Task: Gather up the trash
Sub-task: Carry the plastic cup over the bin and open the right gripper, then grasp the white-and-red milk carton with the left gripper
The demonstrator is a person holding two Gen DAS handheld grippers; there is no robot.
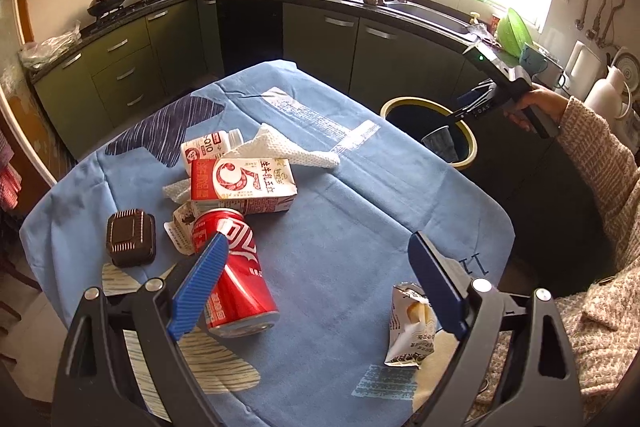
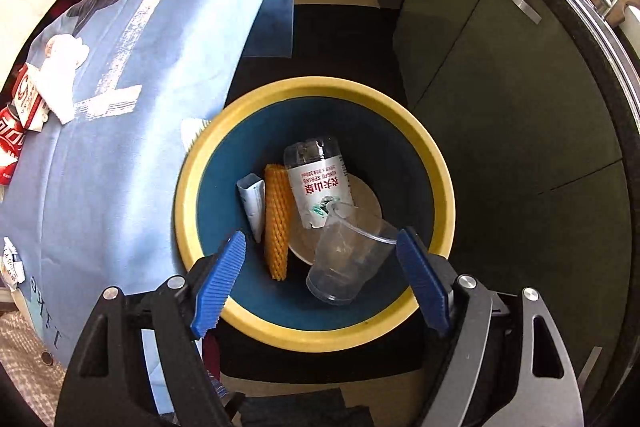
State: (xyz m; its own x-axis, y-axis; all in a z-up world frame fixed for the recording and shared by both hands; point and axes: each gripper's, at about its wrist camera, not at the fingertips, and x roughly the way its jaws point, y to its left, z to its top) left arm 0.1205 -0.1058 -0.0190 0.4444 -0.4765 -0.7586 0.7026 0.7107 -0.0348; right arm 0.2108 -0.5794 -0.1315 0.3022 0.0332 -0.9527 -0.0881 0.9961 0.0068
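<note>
My left gripper [image 1: 318, 247] is open above the blue tablecloth [image 1: 340, 219]. A red cola can [image 1: 236, 271] lies by its left finger, and a crumpled snack wrapper [image 1: 408, 331] lies by its right finger. Behind the can are a red-and-white milk carton [image 1: 244, 187], a small white bottle [image 1: 208, 147] and white tissue [image 1: 288, 147]. My right gripper [image 2: 320, 251] is open over the yellow-rimmed bin [image 2: 440, 187]. A clear plastic cup [image 2: 344, 259] is in the bin between the fingers, apart from them. A water bottle [image 2: 316, 183], orange foam net [image 2: 276, 219] and a small pack [image 2: 252, 203] lie inside.
A dark square plastic tray [image 1: 130, 237] sits at the table's left. The bin [image 1: 468, 147] stands off the table's far right edge, in front of dark green kitchen cabinets [image 1: 384, 59]. The person's sleeve [image 1: 600, 187] is at the right.
</note>
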